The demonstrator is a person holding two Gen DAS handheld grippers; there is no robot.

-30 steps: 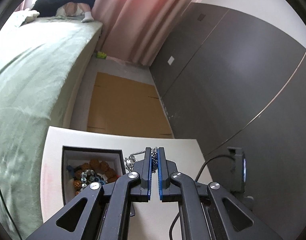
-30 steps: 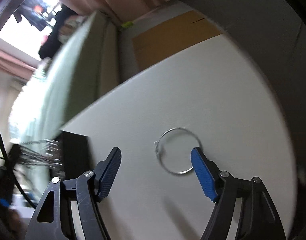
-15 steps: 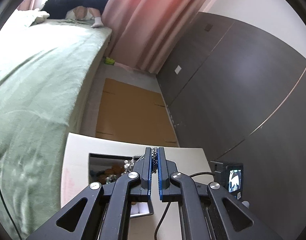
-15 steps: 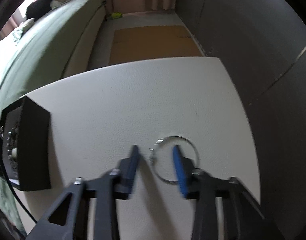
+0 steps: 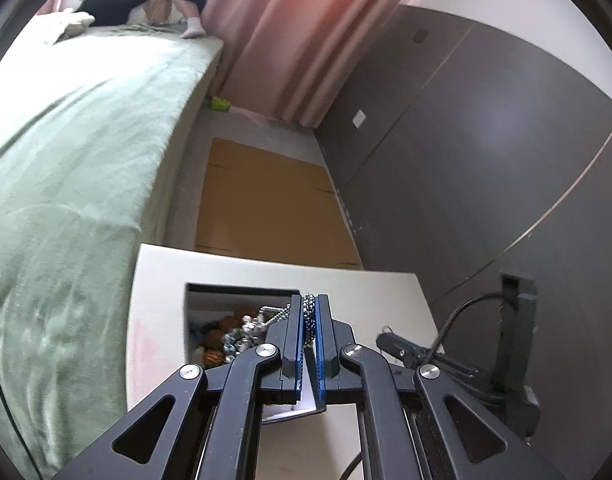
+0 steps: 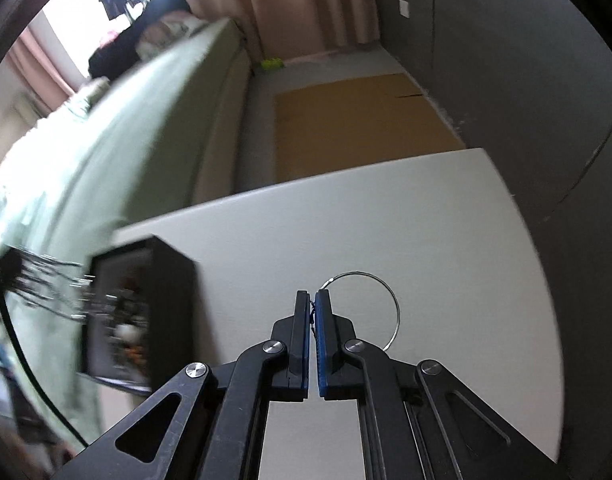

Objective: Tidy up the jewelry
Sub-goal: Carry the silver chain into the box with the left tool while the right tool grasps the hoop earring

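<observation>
Both tongs are closed. The left gripper (image 5: 309, 312) is clamped on a silver bead chain (image 5: 308, 314) directly above the black open-topped jewelry box (image 5: 234, 289). The right gripper (image 6: 312, 308) is clamped on one thin silver wire hoop (image 6: 389, 292), whose loop arcs away to its right, well right of the box (image 6: 174, 280). One box, one hoop and one chain are counted; the left is judged nearer.
</observation>
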